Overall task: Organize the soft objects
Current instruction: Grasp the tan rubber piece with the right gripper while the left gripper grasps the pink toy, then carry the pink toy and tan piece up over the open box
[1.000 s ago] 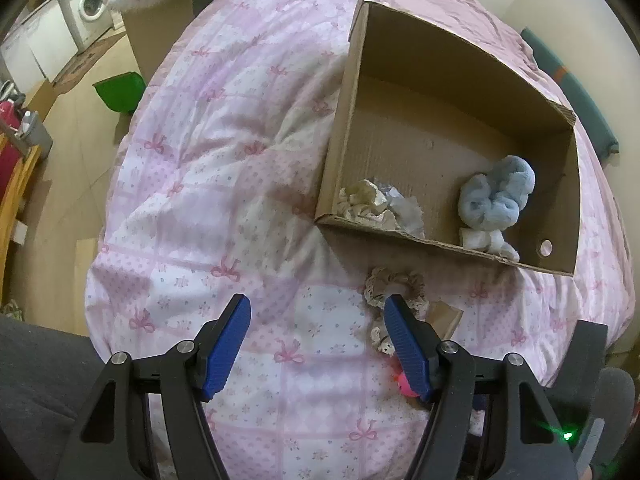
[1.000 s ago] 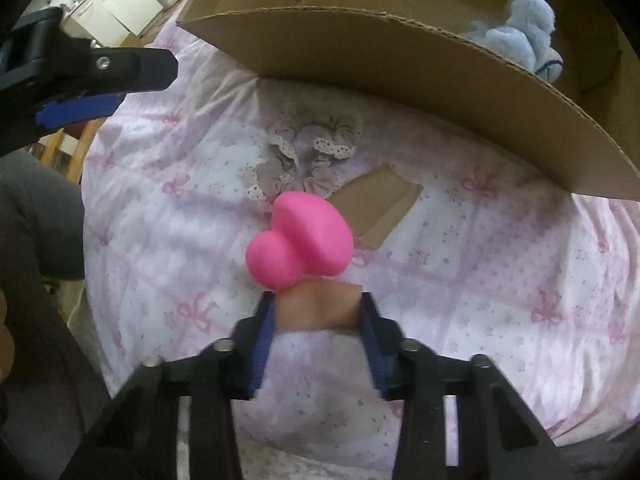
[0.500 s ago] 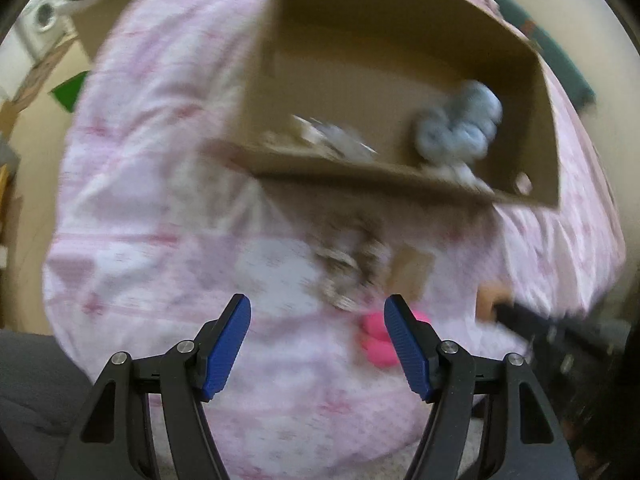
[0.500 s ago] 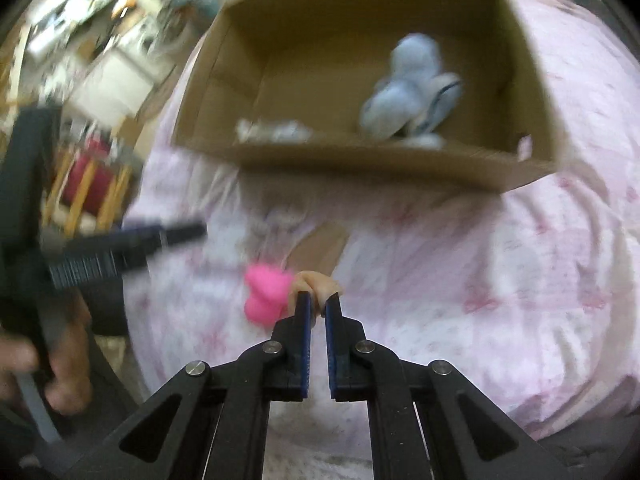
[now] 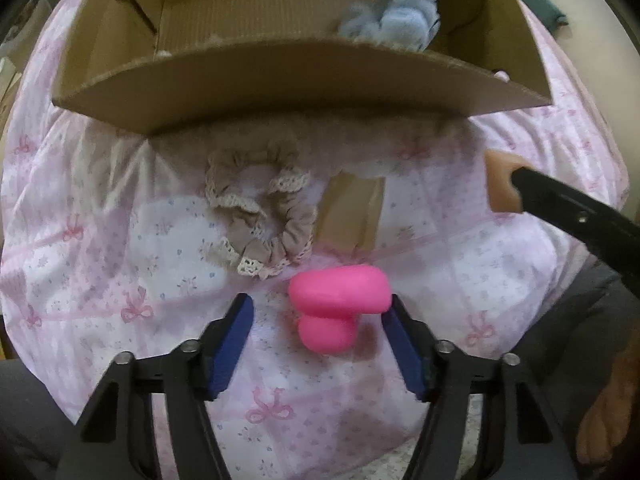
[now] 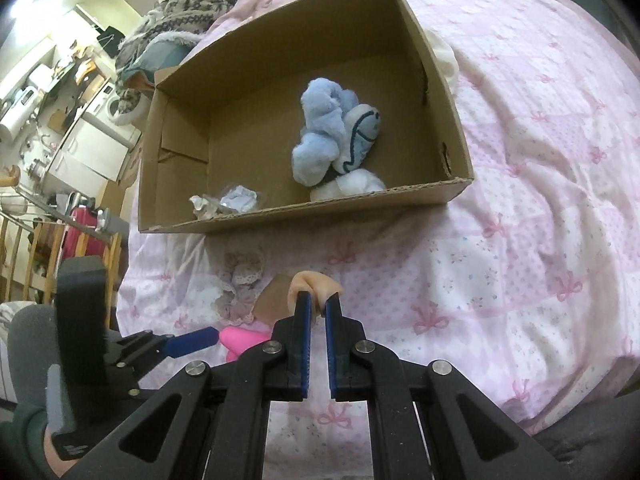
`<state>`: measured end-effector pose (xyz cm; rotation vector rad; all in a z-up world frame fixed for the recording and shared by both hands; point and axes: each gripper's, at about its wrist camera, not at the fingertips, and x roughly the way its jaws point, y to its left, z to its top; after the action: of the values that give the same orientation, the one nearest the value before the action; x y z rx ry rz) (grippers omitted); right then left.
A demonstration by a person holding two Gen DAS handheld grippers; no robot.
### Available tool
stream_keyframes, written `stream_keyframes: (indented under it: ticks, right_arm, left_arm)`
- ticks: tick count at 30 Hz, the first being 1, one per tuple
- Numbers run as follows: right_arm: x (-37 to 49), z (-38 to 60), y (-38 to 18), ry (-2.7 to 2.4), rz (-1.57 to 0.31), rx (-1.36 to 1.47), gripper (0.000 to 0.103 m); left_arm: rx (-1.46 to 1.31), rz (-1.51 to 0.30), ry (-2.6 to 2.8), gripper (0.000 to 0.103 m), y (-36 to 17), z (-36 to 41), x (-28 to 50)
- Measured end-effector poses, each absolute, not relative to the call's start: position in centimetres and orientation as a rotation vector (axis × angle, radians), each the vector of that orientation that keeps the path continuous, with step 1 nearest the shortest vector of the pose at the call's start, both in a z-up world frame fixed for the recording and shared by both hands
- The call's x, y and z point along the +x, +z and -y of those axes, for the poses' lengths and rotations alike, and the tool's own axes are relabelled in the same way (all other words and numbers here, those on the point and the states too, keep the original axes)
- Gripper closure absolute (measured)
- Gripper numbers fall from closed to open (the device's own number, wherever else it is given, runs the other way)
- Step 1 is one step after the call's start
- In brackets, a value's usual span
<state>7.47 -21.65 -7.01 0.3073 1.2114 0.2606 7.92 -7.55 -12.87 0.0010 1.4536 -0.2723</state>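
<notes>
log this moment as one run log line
left gripper: jaws closing around pink squishy toy | right gripper: shut on peach soft piece | cardboard box: blue plush inside

No text, label, brand or number can be read anywhere (the box (image 6: pixel 304 216) is plain cardboard, and a small mark on the left gripper's handle is too blurred)

Dim, soft-focus, edge-warped fisheye views

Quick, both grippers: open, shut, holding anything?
Left gripper: closing around the pink toy, pads not yet pressing on it.
Right gripper: shut on the beige piece.
</notes>
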Motion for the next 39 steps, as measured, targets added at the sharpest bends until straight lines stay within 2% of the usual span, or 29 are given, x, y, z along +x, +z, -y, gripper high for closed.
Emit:
stream_keyframes:
  ticks: [1,2,29,39]
  right_arm:
    - [7.4,21.5,-7.1,0.262,-1.213,0.304,0.095]
    - [7.4,21.5,-7.2,0.265,-1.215,0.302,0.095]
    - [6.1,19.5,-6.7,0.303,-1.203,0.204,0.095]
    - [5.5,20.1,-3.5,0.357,-1.064,0.260,0.095]
  left_arm:
    - [0.000,-1.462,-0.280,0.073,-13.3,7.9,8.2]
    - [0.006,-1.468,-0.278,0.077,-13.4,7.9,8.3]
    - [-0.041,-1.281,-0.090,0.077,-7.5,1.0,6.0]
    - [-0.089,-1.124,0.007,0.077,-3.5,-0.9,6.6]
